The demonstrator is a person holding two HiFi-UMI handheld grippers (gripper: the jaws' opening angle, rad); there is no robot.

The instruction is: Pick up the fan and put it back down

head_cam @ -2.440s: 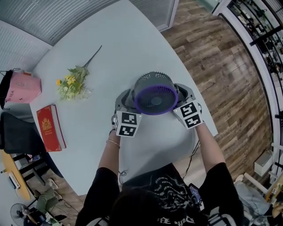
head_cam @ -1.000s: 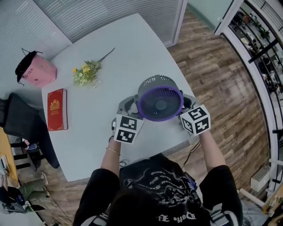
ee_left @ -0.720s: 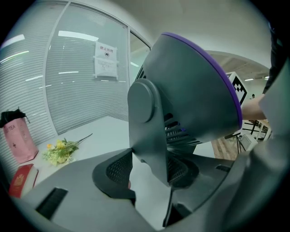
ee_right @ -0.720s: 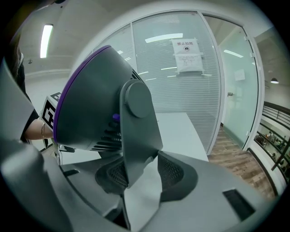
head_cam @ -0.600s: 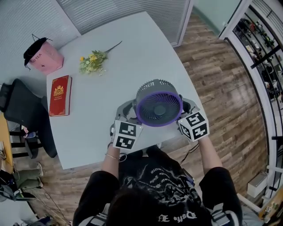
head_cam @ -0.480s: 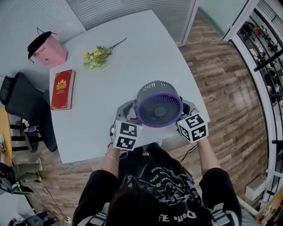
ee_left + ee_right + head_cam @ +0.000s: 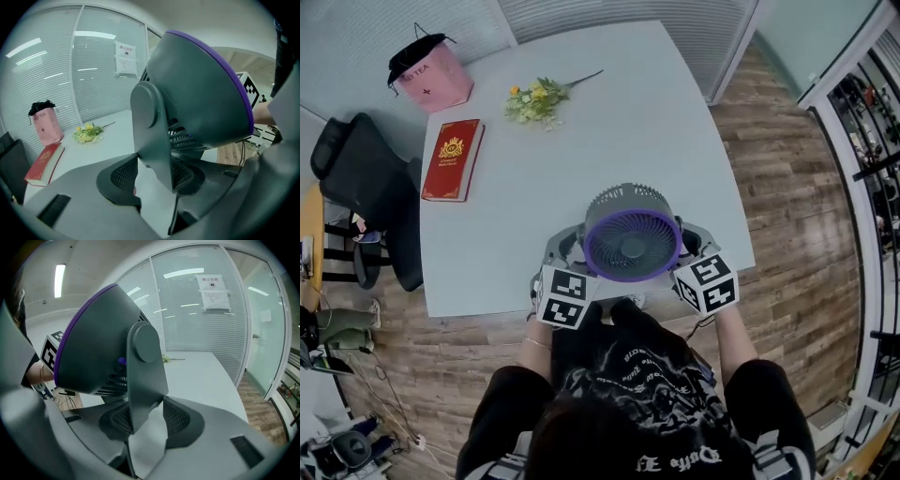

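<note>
Fingers (image 7: 117, 176) clamp the fan (image 7: 631, 246) from both sides; its base is hidden.

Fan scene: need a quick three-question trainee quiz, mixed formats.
1. True or false: both the left tongs and the right tongs are clamped on the fan.
2. In the head view, the red book lies: A) left of the flowers B) under the fan C) on the chair
3. Fill in: the fan's front ring is ____.

Key: 1 true; 2 A; 3 purple.
</note>
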